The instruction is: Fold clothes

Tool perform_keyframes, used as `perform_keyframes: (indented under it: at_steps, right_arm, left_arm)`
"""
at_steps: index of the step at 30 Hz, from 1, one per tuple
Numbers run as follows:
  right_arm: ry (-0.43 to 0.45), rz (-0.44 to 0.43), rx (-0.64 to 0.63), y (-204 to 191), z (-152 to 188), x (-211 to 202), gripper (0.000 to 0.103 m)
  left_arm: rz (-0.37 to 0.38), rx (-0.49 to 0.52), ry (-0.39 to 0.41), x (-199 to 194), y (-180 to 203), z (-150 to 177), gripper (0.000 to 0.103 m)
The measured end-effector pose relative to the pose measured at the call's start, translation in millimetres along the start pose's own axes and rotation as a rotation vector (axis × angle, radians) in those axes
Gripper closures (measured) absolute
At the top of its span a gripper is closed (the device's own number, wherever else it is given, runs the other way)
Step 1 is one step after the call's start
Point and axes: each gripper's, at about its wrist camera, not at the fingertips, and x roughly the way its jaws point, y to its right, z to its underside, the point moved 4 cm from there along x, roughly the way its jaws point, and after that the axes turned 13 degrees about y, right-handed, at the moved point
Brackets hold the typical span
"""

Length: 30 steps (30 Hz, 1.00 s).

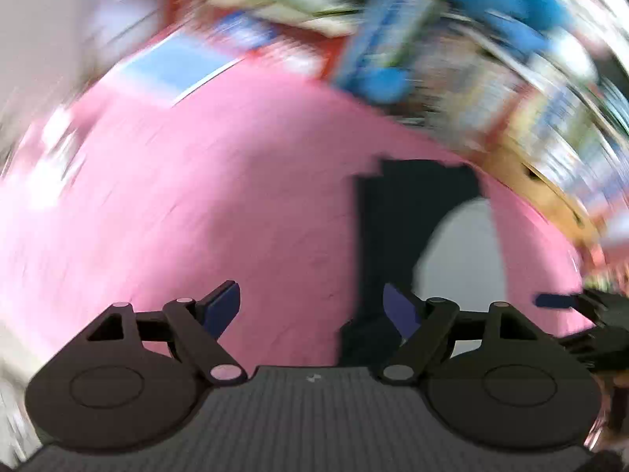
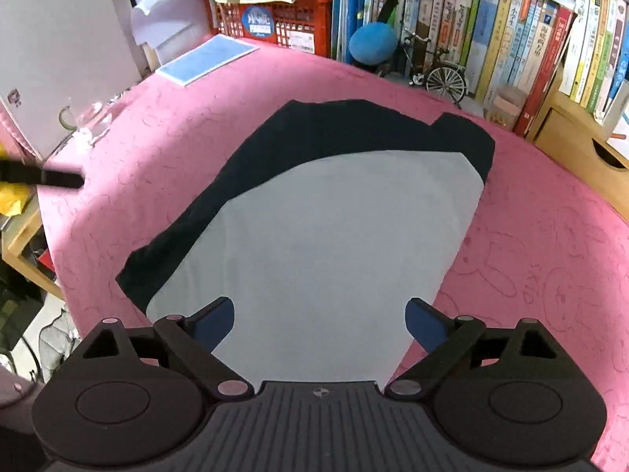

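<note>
A grey and black garment [image 2: 314, 232] lies folded flat on the pink cloth-covered table [image 2: 550, 244]. The grey panel is nearest me, the black part runs along its far and left edges. My right gripper [image 2: 320, 324] is open and empty, hovering over the near end of the grey panel. My left gripper [image 1: 312, 308] is open and empty over bare pink cloth, left of the garment [image 1: 401, 216]. The left wrist view is heavily motion-blurred. The right gripper's tip [image 1: 554, 301] shows at its right edge; the left gripper's tip [image 2: 59, 178] shows at the right wrist view's left edge.
A bookshelf with books [image 2: 511, 39], a blue ball [image 2: 373, 43], a small model bicycle [image 2: 440, 70] and a red crate [image 2: 275, 19] line the table's far side. A blue sheet [image 2: 208, 59] and a glass [image 2: 86, 118] sit at far left. A wooden drawer unit [image 2: 582, 145] stands at right.
</note>
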Motion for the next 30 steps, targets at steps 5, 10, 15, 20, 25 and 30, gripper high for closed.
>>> perform_keyframes:
  at_steps: [5, 10, 15, 20, 25, 30]
  right_arm:
    - [-0.019, -0.008, 0.008, 0.1, -0.7, 26.3, 0.015]
    - [-0.193, 0.002, -0.081, -6.5, 17.0, 77.7, 0.0]
    - [-0.105, -0.091, -0.19, -21.5, -5.4, 50.4, 0.002]
    - [-0.156, -0.172, -0.165, -11.2, -2.3, 86.1, 0.013]
    - [-0.204, -0.242, -0.338, -31.0, -1.9, 99.1, 0.005]
    - [-0.114, -0.294, -0.261, -1.5, -42.4, 94.1, 0.008]
  left_arm:
    - [0.159, 0.264, -0.024, 51.3, 98.9, -15.0, 0.052]
    - [0.082, 0.362, -0.239, 145.4, 145.7, -0.5, 0.051]
    - [-0.028, 0.395, -0.345, 187.2, 130.1, 5.3, 0.02]
    - [0.008, 0.317, -0.275, 175.6, 119.6, -27.6, 0.033]
    - [-0.035, 0.354, -0.335, 206.6, 115.6, -30.6, 0.029]
    - [-0.008, 0.218, -0.39, 223.3, 92.6, -29.1, 0.013]
